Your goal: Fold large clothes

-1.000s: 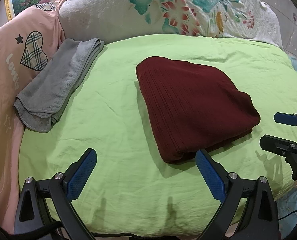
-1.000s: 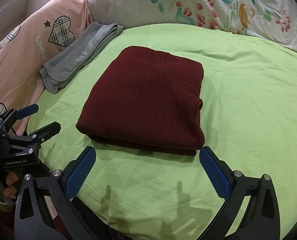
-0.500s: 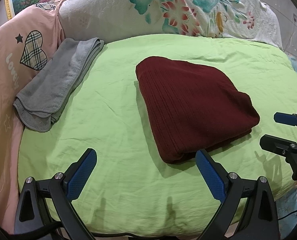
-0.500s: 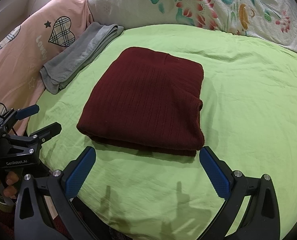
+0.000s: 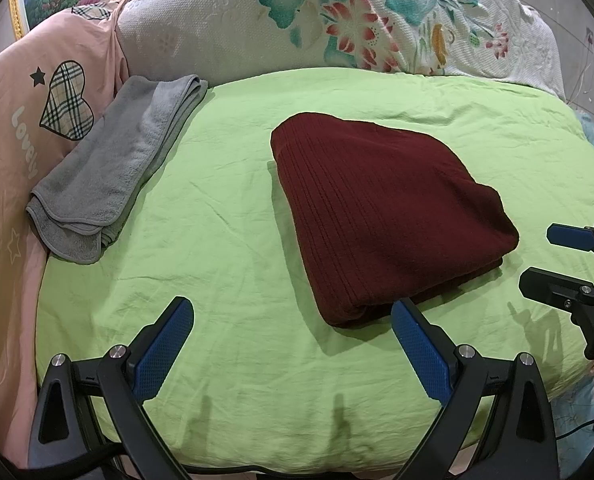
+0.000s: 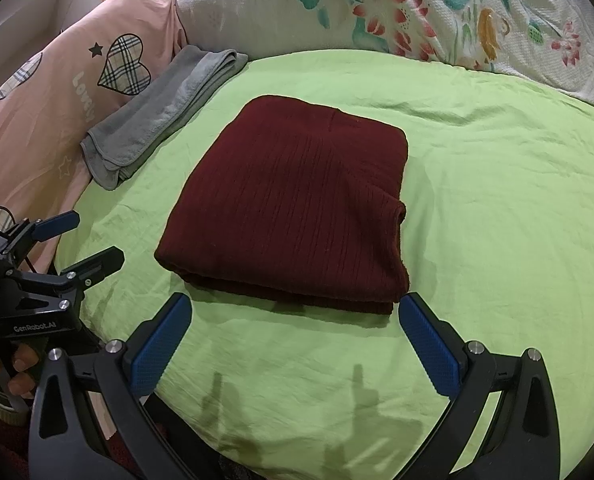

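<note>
1. Sweater [image 5: 381,216], maroon, lies folded in a neat thick rectangle at the middle of the green bed [image 5: 233,208].
2. Left claw [image 5: 293,344] hangs just short of the sweater's near edge, spread wide, holding nothing.
3. Right claw [image 6: 297,336] likewise, wide and empty.
4. Grey towel [image 5: 113,176] lies folded, well left of the sweater.
5. Folding looks finished; perhaps only putting away remains.

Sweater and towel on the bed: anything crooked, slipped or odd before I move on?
Nothing stands out. The maroon sweater lies folded flat on the green sheet, layers stacked evenly at its near edge. The grey towel lies folded at the sheet's edge, partly against the pink bedding. Both tongs are open and hold nothing.
</note>
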Available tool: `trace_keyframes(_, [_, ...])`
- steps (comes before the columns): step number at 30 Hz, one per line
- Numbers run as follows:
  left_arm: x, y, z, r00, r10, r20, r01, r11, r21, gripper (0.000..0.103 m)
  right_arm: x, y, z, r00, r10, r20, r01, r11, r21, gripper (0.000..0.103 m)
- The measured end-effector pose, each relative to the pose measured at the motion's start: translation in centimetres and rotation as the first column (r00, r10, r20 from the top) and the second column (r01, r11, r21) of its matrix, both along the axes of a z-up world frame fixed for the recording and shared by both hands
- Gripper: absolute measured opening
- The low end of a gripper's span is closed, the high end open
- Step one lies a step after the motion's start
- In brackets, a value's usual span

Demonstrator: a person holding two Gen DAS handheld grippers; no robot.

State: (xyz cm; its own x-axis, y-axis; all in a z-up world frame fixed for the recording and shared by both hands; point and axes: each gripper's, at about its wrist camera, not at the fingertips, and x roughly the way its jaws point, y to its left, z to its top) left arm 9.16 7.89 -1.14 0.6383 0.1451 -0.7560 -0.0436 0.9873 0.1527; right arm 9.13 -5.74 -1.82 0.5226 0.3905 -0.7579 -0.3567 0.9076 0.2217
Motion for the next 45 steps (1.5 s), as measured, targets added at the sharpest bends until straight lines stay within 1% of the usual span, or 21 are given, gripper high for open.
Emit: trace_keyframes(45, [0.09,-0.14,0.27,1.0,-0.002,0.002,0.002,1.0,-0.004,0.099,0.21,0.1,0.55,1.0,0.006,0.01,-0.006,1.0,0.002,0.103])
